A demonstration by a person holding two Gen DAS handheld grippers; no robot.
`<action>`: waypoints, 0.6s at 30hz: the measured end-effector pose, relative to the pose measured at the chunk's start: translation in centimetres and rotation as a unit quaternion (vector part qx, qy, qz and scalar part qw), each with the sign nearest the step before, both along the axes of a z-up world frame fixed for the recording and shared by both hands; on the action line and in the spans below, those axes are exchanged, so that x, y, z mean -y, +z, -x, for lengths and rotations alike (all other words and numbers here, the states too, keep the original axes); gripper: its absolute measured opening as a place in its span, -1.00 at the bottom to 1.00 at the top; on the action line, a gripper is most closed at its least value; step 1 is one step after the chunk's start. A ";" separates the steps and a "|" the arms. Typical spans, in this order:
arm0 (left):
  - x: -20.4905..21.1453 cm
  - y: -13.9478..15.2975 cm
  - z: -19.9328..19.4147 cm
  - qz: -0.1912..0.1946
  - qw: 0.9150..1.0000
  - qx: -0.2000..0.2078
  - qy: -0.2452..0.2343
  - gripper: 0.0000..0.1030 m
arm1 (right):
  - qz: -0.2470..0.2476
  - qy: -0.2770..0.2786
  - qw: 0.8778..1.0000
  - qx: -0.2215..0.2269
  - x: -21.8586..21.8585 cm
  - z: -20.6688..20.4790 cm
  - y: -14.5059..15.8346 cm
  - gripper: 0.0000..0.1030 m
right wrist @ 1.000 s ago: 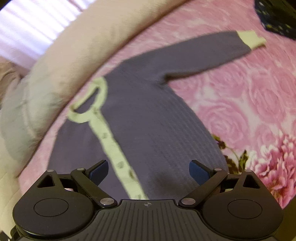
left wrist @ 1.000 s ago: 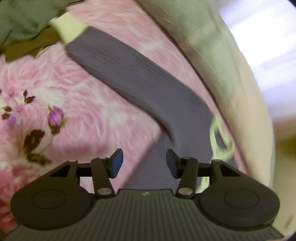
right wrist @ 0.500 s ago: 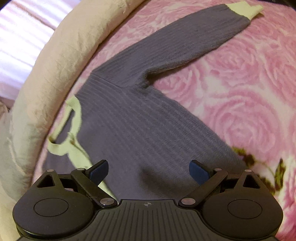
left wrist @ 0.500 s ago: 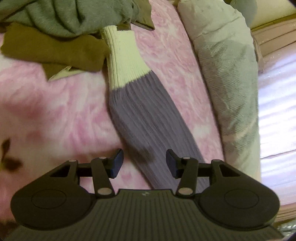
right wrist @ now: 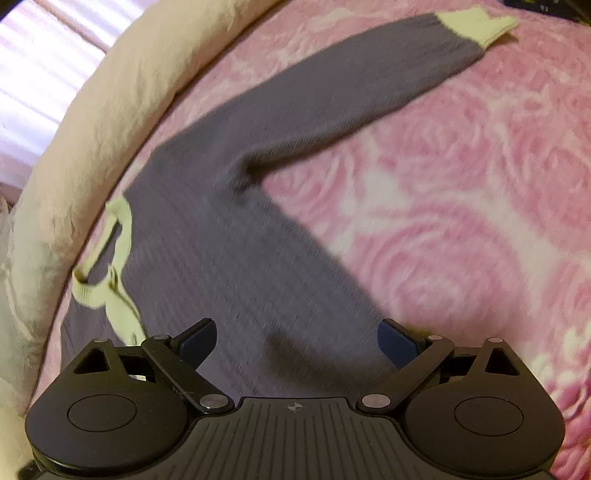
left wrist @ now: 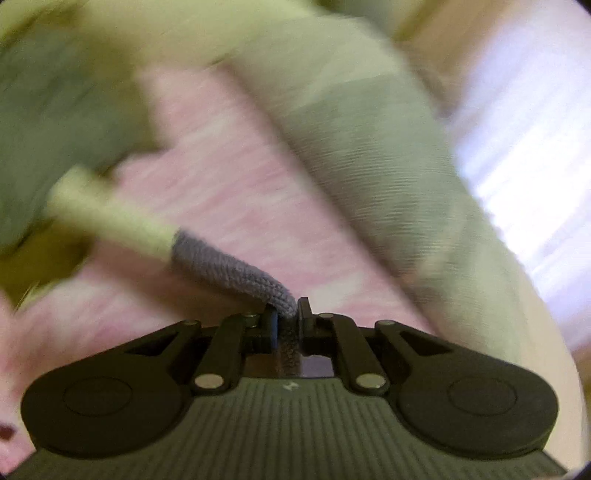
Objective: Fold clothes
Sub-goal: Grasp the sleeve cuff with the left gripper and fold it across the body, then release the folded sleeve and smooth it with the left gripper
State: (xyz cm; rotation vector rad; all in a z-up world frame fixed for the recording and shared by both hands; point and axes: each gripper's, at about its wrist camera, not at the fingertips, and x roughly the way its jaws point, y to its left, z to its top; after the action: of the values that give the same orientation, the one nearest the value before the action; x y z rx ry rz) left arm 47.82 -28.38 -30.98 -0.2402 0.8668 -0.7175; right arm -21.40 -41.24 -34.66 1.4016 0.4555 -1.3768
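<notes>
Left gripper point(left wrist: 287, 320), apart half a second ago, now pinches the sleeve point(left wrist: 236, 267); that view is motion-blurred, surroundings unreadable. Right gripper point(right wrist: 296, 338) hovers spread over the cardigan point(right wrist: 236, 236), flat on the pink blanket point(right wrist: 461, 206); hem cut off below.

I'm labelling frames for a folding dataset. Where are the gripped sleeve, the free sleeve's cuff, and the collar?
gripped sleeve point(left wrist: 236, 269), left wrist view, on the purple knit ahead of the shut fingers.
cuff point(right wrist: 476, 20), right wrist view, on the pale band ending the outstretched sleeve.
collar point(right wrist: 88, 291), right wrist view, on the pale neckline rib.
</notes>
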 end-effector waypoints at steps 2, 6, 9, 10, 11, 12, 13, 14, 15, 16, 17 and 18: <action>2.5 3.6 4.4 0.024 0.994 0.065 -0.085 -0.89 | 0.010 -0.004 1.000 -0.004 0.3 0.9 0.4 0.87; 5.8 5.2 16.0 0.057 0.950 0.104 -0.288 -0.88 | 0.031 -0.016 0.999 0.000 1.0 2.3 1.1 0.87; 8.3 6.5 24.6 0.080 0.889 0.131 -0.431 -0.69 | 0.045 -0.016 0.999 0.004 1.6 2.8 1.4 0.87; 9.1 6.8 27.4 0.085 0.864 0.139 -0.476 -0.66 | 0.049 -0.016 0.999 0.004 1.8 2.9 1.5 0.87; 9.5 5.0 29.8 0.050 0.854 0.137 -0.499 -0.57 | 0.053 -0.015 0.998 0.004 2.0 3.1 1.6 0.87; 9.8 3.1 31.2 0.007 0.849 0.129 -0.513 -0.58 | 0.057 -0.013 0.998 0.006 2.2 3.1 1.6 0.87; 10.0 1.2 32.6 -0.035 0.842 0.121 -0.525 -0.58 | 0.060 -0.010 0.998 0.009 2.5 3.1 1.6 0.87; 9.7 -0.2 32.9 -0.063 0.840 0.113 -0.527 -0.58 | 0.064 -0.008 0.998 0.011 2.7 3.2 1.6 0.87; 9.4 -1.5 33.2 -0.090 0.838 0.106 -0.528 -0.58 | 0.069 -0.004 0.997 0.015 3.0 3.2 1.6 0.87; 8.8 -1.9 32.6 -0.102 0.842 0.106 -0.519 -0.58 | 0.074 0.003 0.997 0.020 3.3 3.1 1.6 0.87; 8.2 -2.3 32.0 -0.114 0.846 0.105 -0.511 -0.59 | 0.077 0.010 0.997 0.025 3.6 2.8 1.4 0.87; 7.7 -2.7 31.4 -0.126 0.849 0.105 -0.502 -0.59 | 0.079 0.018 0.996 0.030 3.9 2.6 1.1 0.87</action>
State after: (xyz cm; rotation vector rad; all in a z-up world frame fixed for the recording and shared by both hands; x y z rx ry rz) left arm 16.45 -36.04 -33.67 0.5817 0.8353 -1.5517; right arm -23.99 -45.12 -33.51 1.2968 0.3236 -1.3084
